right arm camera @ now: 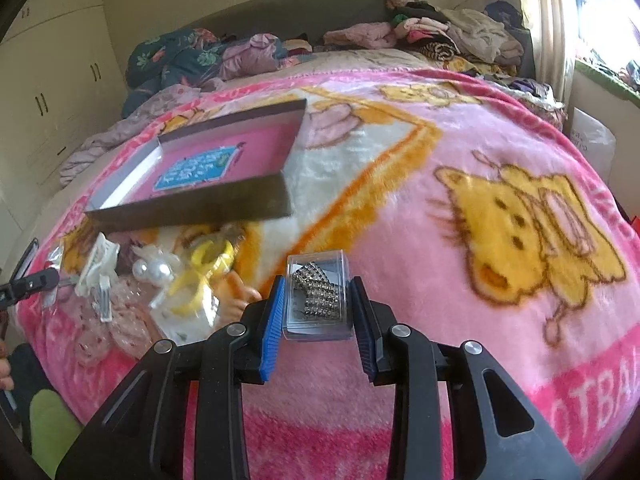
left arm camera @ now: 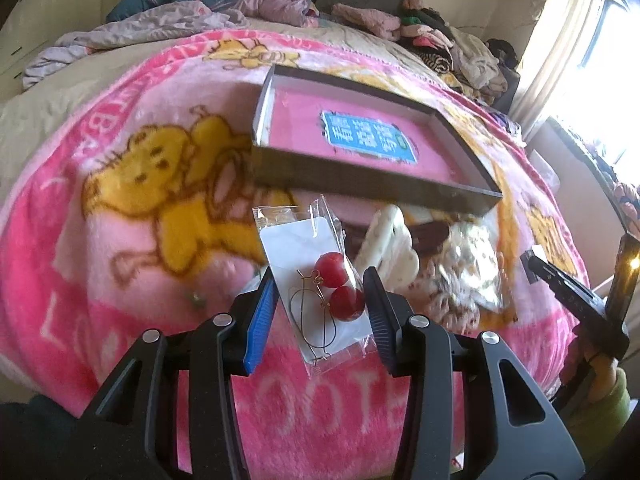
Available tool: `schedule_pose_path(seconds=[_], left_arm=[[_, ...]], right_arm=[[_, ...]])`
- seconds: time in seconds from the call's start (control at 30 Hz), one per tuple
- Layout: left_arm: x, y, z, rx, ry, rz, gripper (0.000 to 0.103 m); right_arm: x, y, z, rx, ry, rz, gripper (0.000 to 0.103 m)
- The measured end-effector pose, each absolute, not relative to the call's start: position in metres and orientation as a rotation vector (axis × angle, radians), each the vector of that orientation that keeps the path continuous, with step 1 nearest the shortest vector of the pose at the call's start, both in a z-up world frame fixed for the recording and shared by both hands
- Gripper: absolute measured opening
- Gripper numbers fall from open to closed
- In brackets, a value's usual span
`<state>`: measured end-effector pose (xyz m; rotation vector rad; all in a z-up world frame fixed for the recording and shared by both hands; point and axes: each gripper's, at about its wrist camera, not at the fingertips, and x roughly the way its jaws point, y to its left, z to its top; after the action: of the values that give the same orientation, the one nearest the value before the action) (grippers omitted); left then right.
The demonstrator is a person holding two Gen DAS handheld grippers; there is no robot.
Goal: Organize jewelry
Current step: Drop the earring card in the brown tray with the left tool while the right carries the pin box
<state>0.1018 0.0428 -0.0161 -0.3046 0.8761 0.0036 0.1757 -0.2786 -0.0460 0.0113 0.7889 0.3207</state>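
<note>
My left gripper [left arm camera: 322, 308] is closed on the earring packet [left arm camera: 316, 280], my right gripper [right arm camera: 318, 312] on the clear brooch box [right arm camera: 318, 294]. The tray [left arm camera: 360, 184] far ahead holds no jewelry yet; a pile [right arm camera: 160, 280] waits on the blanket [right arm camera: 440, 240], left of the brooch box.

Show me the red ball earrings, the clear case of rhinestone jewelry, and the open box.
red ball earrings [left arm camera: 331, 269], left wrist view, upper red ball
clear case [right arm camera: 320, 326], right wrist view, near wall
open box [left arm camera: 360, 184], left wrist view, front wall
</note>
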Motion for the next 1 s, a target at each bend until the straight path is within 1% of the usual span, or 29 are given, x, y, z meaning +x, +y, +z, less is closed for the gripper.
schedule_pose_path(seconds=[0.6,1.0], left_arm=[[0.169,0.069,0.004,-0.314,0.845,-0.002,0.035],[0.216,0.066,-0.006,-0.312,0.865,-0.015,0.035]], right_arm=[[0.218,-0.22,-0.006,0.005,0.725,0.435,0.031],[0.255,-0.192,0.001,-0.001,0.721,0.475,0.031]])
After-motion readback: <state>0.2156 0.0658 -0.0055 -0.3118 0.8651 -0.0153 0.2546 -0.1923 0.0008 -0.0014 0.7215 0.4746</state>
